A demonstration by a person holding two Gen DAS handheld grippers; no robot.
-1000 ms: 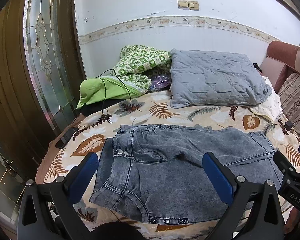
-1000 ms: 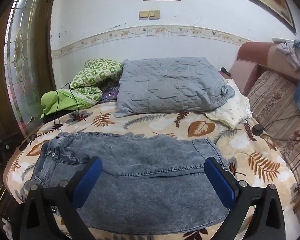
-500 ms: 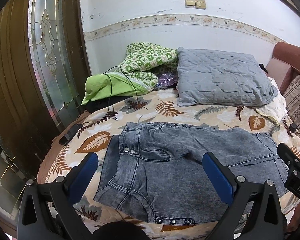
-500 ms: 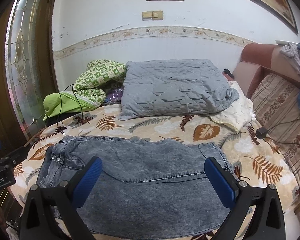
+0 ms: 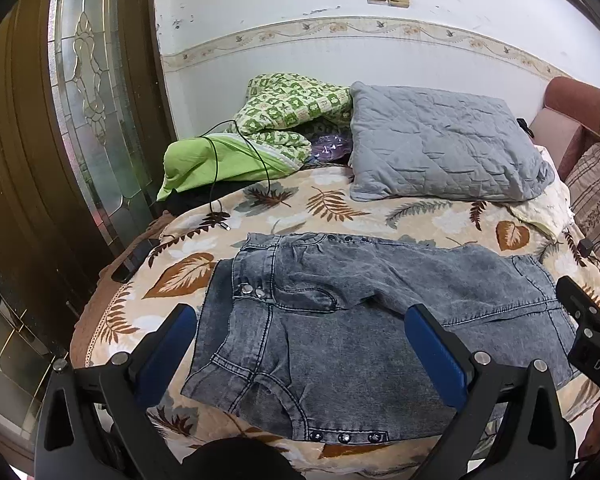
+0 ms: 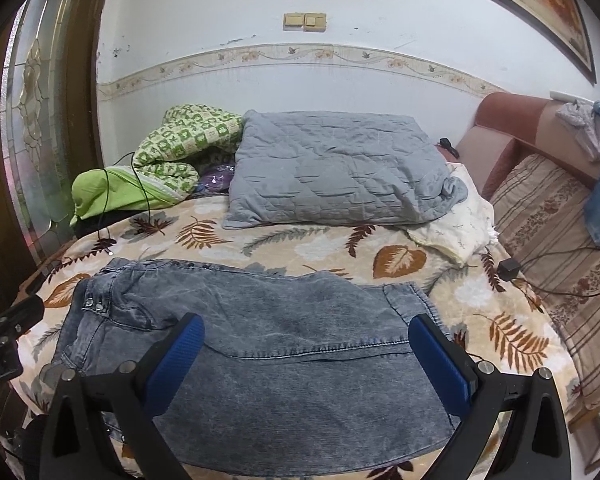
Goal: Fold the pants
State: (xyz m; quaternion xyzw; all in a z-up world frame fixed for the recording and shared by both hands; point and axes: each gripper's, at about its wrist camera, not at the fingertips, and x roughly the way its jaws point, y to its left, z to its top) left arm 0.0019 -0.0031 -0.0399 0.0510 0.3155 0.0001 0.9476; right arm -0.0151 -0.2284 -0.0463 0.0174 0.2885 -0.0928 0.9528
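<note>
Pants (image 5: 364, 332) flat on bed (image 5: 332, 204), folded lengthwise. Left gripper (image 5: 300, 344), right gripper (image 6: 306, 354) both spread, empty, hovering. Next, likely: pinch matching hem corners, lift evenly, carry toward waistband.

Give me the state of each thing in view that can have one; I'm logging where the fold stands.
Left gripper: open, holding nothing.
Right gripper: open, holding nothing.
Pants: lying flat on the bed, already doubled over, waistband to the left.
Grey pillow: lying against the wall, creased.
Green blanket: bunched up.
Black cable: loose over the green bundle.
</note>
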